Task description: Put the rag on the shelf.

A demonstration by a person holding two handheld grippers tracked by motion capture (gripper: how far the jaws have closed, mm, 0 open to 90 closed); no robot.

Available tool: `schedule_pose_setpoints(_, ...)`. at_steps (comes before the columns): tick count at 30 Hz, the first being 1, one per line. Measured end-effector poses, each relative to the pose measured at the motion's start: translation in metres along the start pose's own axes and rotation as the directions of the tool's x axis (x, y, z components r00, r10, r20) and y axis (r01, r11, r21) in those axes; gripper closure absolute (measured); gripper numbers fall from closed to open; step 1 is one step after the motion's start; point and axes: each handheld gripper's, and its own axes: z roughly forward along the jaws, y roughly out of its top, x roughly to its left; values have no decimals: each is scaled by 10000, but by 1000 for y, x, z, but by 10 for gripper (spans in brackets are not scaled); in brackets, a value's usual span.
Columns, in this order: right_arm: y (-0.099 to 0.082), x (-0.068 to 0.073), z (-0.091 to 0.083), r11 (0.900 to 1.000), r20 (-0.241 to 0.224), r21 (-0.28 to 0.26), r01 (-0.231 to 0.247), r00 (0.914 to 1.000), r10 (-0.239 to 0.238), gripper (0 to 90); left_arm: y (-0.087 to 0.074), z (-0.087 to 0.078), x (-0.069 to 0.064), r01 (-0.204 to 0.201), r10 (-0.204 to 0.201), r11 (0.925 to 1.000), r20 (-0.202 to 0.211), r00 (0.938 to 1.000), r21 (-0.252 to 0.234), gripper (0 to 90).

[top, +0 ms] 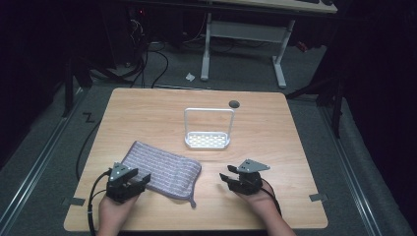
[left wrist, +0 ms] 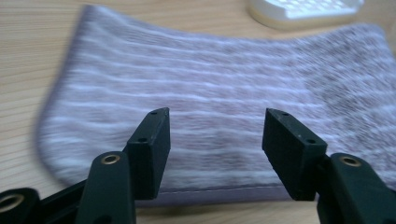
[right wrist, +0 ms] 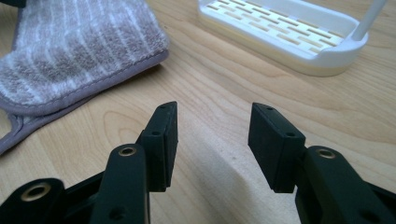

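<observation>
While both hands rest low, left tool (top: 140, 180) faces towel (top: 164, 167), gaping.

we see a soft, ribbed terry cloth (top: 162, 169), a smooth pale wood-grain bench (top: 265, 132), a glossy white plastic rack (top: 208, 140), our matt black plastic tongs (left wrist: 215, 140)

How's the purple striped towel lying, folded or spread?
Folded, as far as the pictures show: the purple striped towel lies flat as a compact doubled pad on the wooden table, hanging loop at one corner.
</observation>
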Motion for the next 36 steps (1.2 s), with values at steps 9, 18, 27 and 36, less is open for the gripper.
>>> schedule_pose_setpoints(9,-1,8,-1,10000,7,24,73,10000,-73,534,-4,6,-25,-862,817,9957,1169,9898,337,614)
schedule_pose_setpoints(18,2,16,11,9997,92,244,94,9999,-96,559,-2,14,-20,-1445,1415,9857,393,9892,870,829)
schedule_pose_setpoints(27,12,31,17,10000,-505,33,-8,9987,10,698,0,-4,27,281,-246,9994,-1458,9890,217,693)
schedule_pose_setpoints(36,45,53,49,9985,-752,-29,544,9957,-545,744,-1,3,-13,-477,462,9971,263,9986,589,659)
